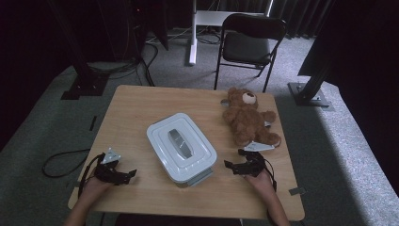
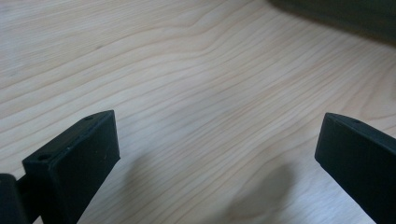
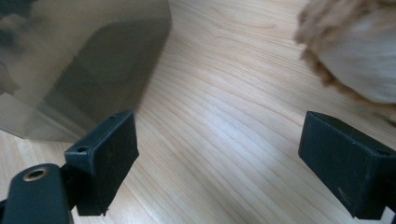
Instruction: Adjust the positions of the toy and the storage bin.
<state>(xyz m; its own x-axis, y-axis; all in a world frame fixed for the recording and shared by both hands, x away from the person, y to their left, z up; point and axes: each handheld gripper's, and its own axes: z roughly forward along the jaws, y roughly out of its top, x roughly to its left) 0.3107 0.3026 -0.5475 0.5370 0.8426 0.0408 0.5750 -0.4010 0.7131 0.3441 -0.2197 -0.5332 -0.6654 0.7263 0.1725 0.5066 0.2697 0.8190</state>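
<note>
A white lidded plastic box (image 1: 181, 147) lies in the middle of the wooden table (image 1: 141, 108). A brown teddy bear (image 1: 246, 117) lies at the back right. My left gripper (image 1: 126, 175) rests near the front left, open, with bare wood between its jaws (image 2: 219, 154). My right gripper (image 1: 235, 161) sits at the front right, between the box and the bear, open and empty (image 3: 219, 154). In the right gripper view the box's clear wall (image 3: 79, 65) is at the left and the bear's foot (image 3: 355, 51) at the upper right.
A black folding chair (image 1: 249, 42) stands behind the table. Dark stand legs (image 1: 84, 84) and cables lie on the grey carpet at the left; another stand base (image 1: 310, 94) is at the right. Open tabletop lies left of the box.
</note>
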